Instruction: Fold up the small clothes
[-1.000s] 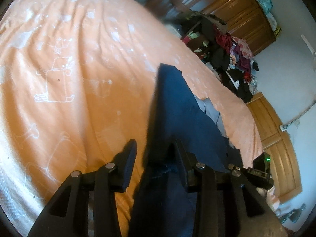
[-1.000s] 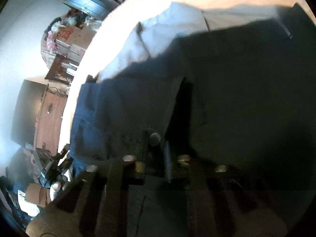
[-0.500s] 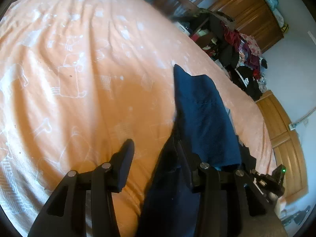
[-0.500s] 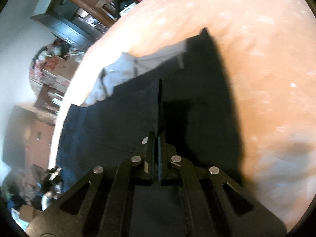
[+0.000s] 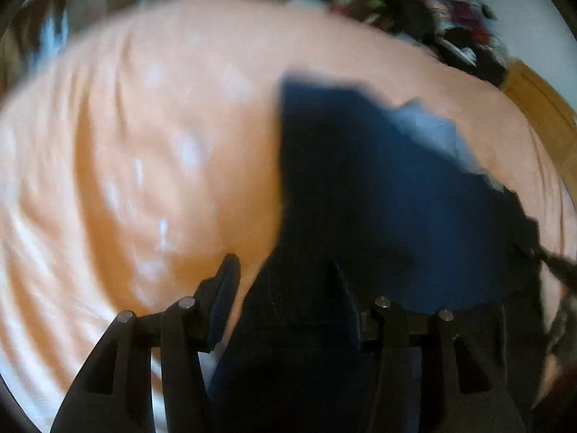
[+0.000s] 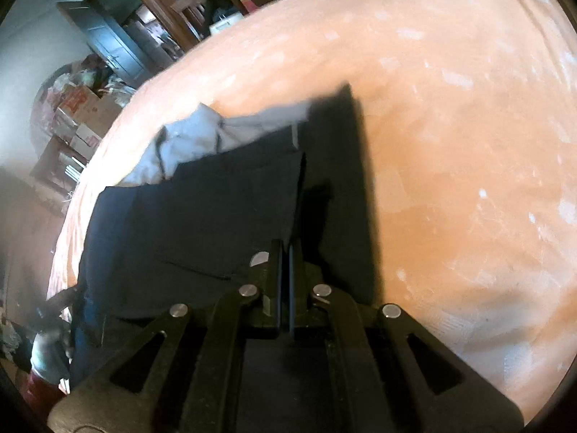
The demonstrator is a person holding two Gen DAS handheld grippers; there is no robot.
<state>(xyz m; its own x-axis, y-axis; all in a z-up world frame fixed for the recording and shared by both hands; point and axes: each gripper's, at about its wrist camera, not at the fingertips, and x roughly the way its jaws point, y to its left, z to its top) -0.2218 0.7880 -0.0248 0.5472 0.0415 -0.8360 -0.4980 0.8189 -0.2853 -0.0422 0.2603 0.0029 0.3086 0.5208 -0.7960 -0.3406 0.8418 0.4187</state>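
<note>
Field note, both wrist views. The dark navy cloth garment [image 6: 216,216] lies on the orange printed bed sheet [image 6: 450,180], part folded over itself, with a pale grey-blue garment [image 6: 202,140] showing at its far edge.

Right hand-held gripper [image 6: 285,252]: fingers pressed together on a raised edge of the navy cloth; a thin fold stands up between them. I read it as clenched on the garment.

Left hand-held gripper [image 5: 285,288]: view is badly blurred. The left finger [image 5: 223,299] stands clear of the cloth over bare sheet; the other finger is buried against the navy fabric [image 5: 360,198]. Jaws look spread, not pinching, though cloth drapes across the gap.

Key relation: the garment runs straight ahead from both grippers, its long axis roughly along the fingers, stretching away toward the far side of the bed. The mass of cloth lies left of the right gripper and right of the left one, so it sits between the two. The right one alone has hold, so I judge it leads the next fold.
</note>
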